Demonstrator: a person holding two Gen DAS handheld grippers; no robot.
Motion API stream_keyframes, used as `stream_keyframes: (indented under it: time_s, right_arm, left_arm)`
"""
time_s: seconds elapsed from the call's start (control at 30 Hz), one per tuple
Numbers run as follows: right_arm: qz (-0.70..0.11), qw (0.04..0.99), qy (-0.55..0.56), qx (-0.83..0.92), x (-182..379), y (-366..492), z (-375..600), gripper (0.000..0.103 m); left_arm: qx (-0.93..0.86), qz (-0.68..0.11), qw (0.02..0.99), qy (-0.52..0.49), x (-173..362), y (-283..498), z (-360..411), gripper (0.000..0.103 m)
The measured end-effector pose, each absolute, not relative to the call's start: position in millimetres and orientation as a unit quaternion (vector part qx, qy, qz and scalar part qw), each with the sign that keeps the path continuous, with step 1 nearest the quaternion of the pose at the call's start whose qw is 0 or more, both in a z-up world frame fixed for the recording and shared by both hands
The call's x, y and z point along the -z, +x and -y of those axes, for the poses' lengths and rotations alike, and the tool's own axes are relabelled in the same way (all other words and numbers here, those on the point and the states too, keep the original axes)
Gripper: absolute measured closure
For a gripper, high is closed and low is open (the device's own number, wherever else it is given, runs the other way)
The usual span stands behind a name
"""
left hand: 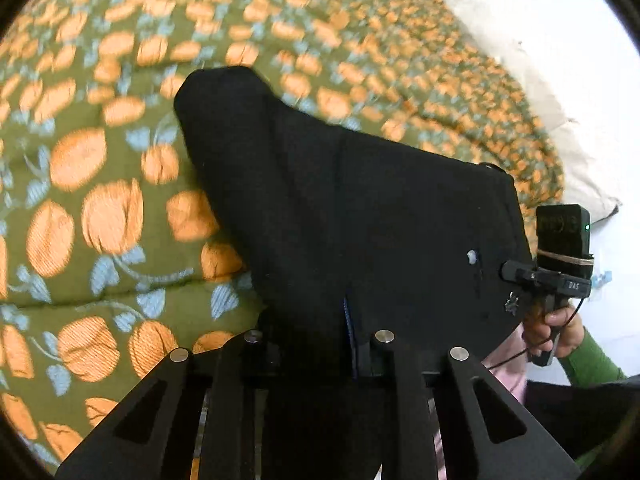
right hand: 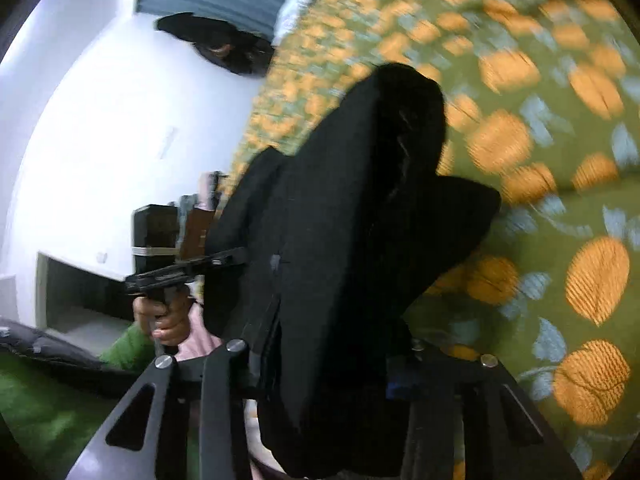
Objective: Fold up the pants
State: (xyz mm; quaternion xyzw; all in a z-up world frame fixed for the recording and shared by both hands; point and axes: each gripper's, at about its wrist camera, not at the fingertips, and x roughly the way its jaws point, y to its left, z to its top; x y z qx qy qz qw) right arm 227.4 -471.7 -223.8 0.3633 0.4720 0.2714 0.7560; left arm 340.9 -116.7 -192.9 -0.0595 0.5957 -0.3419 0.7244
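Left gripper [left hand: 352,354], black two-finger linkage at the bottom of the left wrist view: jaws pinched on the near edge of the black fabric pants [left hand: 360,208], cloth bunched between the fingers, a thin blue strip showing at the pinch

Right gripper [right hand: 340,364] in its own view: jaws closed on another part of the same edge, cloth draped over and between the fingers, so the pads are hidden

Pants hang between the two tools as a folded dark slab, lifted at the near edge; far end narrows to a rounded tip that lies on the olive green quilted bedspread with orange fruit and pale blue leaf print [left hand: 100,184]

Left view, right side: the right gripper body with a black box strapped on by a band, the person's right hand [left hand: 564,328] on the handle, green sleeve [left hand: 592,364] behind it

Right view, left side: the person's left hand [right hand: 166,320] gripping the other handle

Beyond the bedspread: white wall [right hand: 100,120], dark bundle [right hand: 220,42] at the bed's far edge, too blurred to identify

Both views show motion blur
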Motion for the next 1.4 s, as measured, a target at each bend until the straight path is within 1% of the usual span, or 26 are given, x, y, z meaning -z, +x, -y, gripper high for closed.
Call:
stream_keyframes:
  time_s: [0.07,0.13,0.23,0.33,0.37,0.43,0.47,0.5,0.53,0.57,0.6,0.63,0.67,0.7,0.77,0.8,0.87,0.9,0.93,1.03,1.13,1.2,1.27,1.33,1.4]
  right_arm:
    - [-0.450,0.775,0.336,-0.291,190.9,246.5,467.9,0.064]
    - [-0.430,0.789,0.319,-0.301,166.9,278.1,471.1,0.064]
    - [-0.406,0.804,0.308,-0.305,154.0,335.7,478.3,0.064]
    - [-0.404,0.808,0.313,-0.293,172.0,403.5,486.5,0.064]
    - [-0.411,0.806,0.316,-0.286,183.4,418.3,488.5,0.064]
    - [-0.429,0.804,0.329,-0.249,211.1,443.2,492.8,0.062]
    - [-0.449,0.797,0.332,-0.230,230.0,452.4,496.3,0.061]
    - [-0.484,0.794,0.312,-0.194,253.1,459.8,496.6,0.060]
    - [-0.514,0.792,0.291,-0.158,269.2,462.4,497.5,0.054]
    - [-0.536,0.783,0.288,-0.130,286.8,460.3,500.6,0.047]
    - [-0.527,0.780,0.313,-0.127,295.1,453.8,508.0,0.042]
    - [-0.510,0.783,0.333,-0.127,295.5,444.8,514.7,0.037]
    - [-0.501,0.789,0.335,-0.120,291.1,436.1,518.2,0.035]
    - [-0.497,0.794,0.333,-0.112,286.3,429.9,520.8,0.032]
    - [-0.495,0.803,0.324,-0.080,273.8,410.8,528.5,0.021]
    - [-0.493,0.810,0.312,-0.059,266.7,401.6,532.3,0.018]
    - [-0.488,0.829,0.271,-0.025,246.2,373.7,530.5,0.010]
    - [-0.485,0.841,0.240,-0.006,233.8,358.8,522.9,0.007]
    - [-0.482,0.849,0.216,0.008,222.9,348.7,516.1,0.001]
    - [-0.472,0.869,0.142,0.051,194.8,304.3,473.1,0.000]
    - [-0.494,0.860,0.103,0.081,190.1,269.3,438.7,0.000]
    - [-0.499,0.856,0.102,0.087,184.4,249.5,414.1,0.000]
    - [-0.494,0.856,0.130,0.085,173.5,226.3,396.3,0.000]
    - [-0.489,0.857,0.139,0.082,165.2,217.1,380.5,0.000]
    - [-0.480,0.864,0.126,0.078,154.9,214.4,365.9,0.000]
  left_arm:
    - [0.350,-0.574,0.738,-0.062,170.1,353.5,114.9,0.084]
    - [0.356,-0.545,0.756,-0.070,148.1,382.3,111.8,0.083]
    - [0.356,-0.505,0.782,-0.079,126.1,436.2,112.1,0.083]
    - [0.331,-0.482,0.808,-0.071,125.8,487.6,120.2,0.083]
    - [0.320,-0.482,0.813,-0.063,131.7,498.4,126.1,0.083]
    - [0.289,-0.499,0.817,-0.036,160.5,520.9,141.6,0.078]
    - [0.267,-0.513,0.816,-0.015,178.9,528.1,149.5,0.066]
    - [0.219,-0.536,0.814,0.036,210.1,534.0,159.7,0.052]
    - [0.186,-0.551,0.810,0.078,232.2,535.4,164.7,0.047]
    - [0.168,-0.554,0.808,0.109,253.8,533.6,168.1,0.036]
    - [0.165,-0.535,0.822,0.103,255.4,529.6,164.8,0.025]
    - [0.154,-0.524,0.832,0.099,253.0,526.7,159.6,0.017]
    - [0.137,-0.521,0.838,0.090,248.0,524.5,151.9,0.008]
    - [0.128,-0.520,0.841,0.076,243.0,521.5,143.4,0.008]
    - [0.115,-0.517,0.847,0.053,233.3,511.2,127.3,0.008]
    - [0.094,-0.513,0.852,0.043,226.4,502.0,111.0,0.008]
    - [0.068,-0.506,0.859,0.037,215.1,477.3,97.9,0.008]
    - [0.053,-0.506,0.860,0.039,209.4,459.3,92.5,0.008]
    - [0.045,-0.509,0.859,0.043,206.0,443.8,89.4,0.008]
    - [0.027,-0.506,0.861,0.051,198.0,384.0,91.5,0.007]
    - [0.016,-0.495,0.866,0.074,195.4,328.8,102.6,0.007]
    - [0.033,-0.507,0.858,0.077,189.7,305.5,104.9,0.007]
    - [0.047,-0.510,0.854,0.091,178.1,292.8,111.7,0.007]
    - [0.061,-0.501,0.857,0.101,155.6,282.7,119.5,0.007]
    - [0.075,-0.488,0.864,0.104,134.1,273.7,121.0,0.007]
